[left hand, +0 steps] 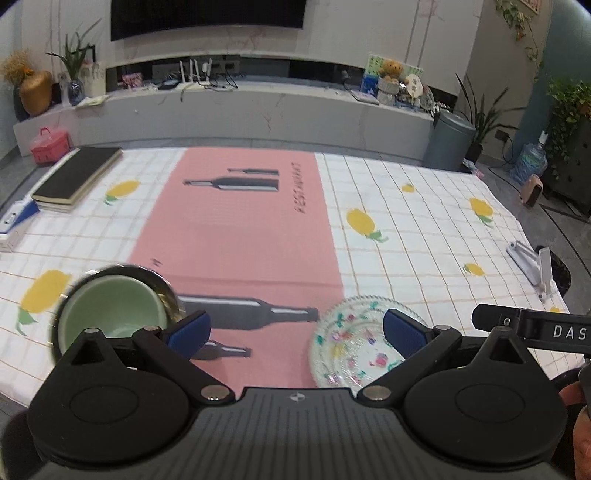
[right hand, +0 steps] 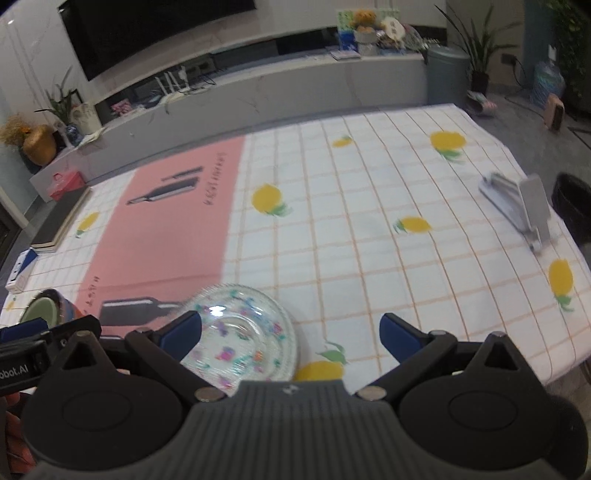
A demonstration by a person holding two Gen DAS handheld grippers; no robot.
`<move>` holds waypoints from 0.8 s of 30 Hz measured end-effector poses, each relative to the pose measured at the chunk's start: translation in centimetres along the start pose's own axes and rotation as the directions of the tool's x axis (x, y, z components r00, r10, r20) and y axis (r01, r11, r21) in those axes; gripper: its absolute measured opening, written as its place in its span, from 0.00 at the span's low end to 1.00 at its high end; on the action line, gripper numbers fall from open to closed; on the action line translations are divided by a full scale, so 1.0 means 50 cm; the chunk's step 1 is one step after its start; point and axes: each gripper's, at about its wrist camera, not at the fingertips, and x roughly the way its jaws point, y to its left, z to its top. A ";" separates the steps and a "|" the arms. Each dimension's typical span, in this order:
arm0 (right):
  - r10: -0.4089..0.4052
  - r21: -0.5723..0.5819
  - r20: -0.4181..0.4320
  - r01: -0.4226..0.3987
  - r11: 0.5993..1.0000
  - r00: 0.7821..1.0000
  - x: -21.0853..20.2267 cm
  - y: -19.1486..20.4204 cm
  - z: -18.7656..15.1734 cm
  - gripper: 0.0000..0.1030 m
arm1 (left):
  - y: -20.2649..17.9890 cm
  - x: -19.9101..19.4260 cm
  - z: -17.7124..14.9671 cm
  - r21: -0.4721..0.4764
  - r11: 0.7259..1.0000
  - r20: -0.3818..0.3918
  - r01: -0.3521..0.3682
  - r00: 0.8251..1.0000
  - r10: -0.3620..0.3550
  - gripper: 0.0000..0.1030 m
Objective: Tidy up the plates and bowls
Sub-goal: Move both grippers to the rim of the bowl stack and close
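The green bowl (left hand: 110,314) stood at about nine o'clock in the left wrist view, and the flowered glass plate (left hand: 358,343) lay at about four o'clock, both on the bench (left hand: 406,240), well apart. The left gripper (left hand: 295,328) had its fingers wide open and held nothing. The right gripper (right hand: 290,332) was also wide open and empty, with the glass plate just below its left finger. No dish was gripped, so the step in hand seemed to be between two grasps. Probably the next move needed one gripper to descend over a rim and close carefully, because glass may slip.

Wall-mounted TV (left hand: 208,16), long grey console (left hand: 258,107), potted plants (left hand: 480,118).
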 end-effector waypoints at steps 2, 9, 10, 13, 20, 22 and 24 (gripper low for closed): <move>0.010 -0.021 0.013 -0.010 1.000 1.000 -0.009 0.023 0.008 0.97 | 0.019 -0.014 0.011 -0.007 1.000 0.016 -0.009 1.000 0.009 1.00; 0.059 -0.087 0.035 -0.056 0.995 0.998 -0.019 0.107 0.031 0.97 | 0.097 -0.055 0.041 -0.045 0.998 0.070 -0.054 0.996 0.057 1.00; 0.065 -0.096 0.036 -0.061 0.994 0.997 -0.019 0.119 0.033 0.97 | 0.108 -0.059 0.043 -0.053 0.997 0.076 -0.057 0.995 0.061 1.00; 0.083 -0.127 0.047 -0.076 0.989 0.995 -0.021 0.154 0.037 0.97 | 0.141 -0.065 0.048 -0.068 0.995 0.083 -0.067 0.994 0.073 1.00; 0.113 -0.171 0.041 -0.105 0.980 0.993 -0.018 0.220 0.040 0.77 | 0.202 -0.071 0.046 -0.077 0.993 0.075 -0.092 0.992 0.098 0.78; 0.125 -0.175 0.028 -0.118 0.977 0.992 -0.012 0.236 0.040 0.74 | 0.216 -0.073 0.044 -0.079 0.993 0.068 -0.089 0.993 0.094 0.65; 0.137 -0.182 0.017 -0.131 0.975 0.990 -0.006 0.253 0.038 0.64 | 0.235 -0.073 0.042 -0.091 0.992 0.056 -0.082 0.995 0.088 0.58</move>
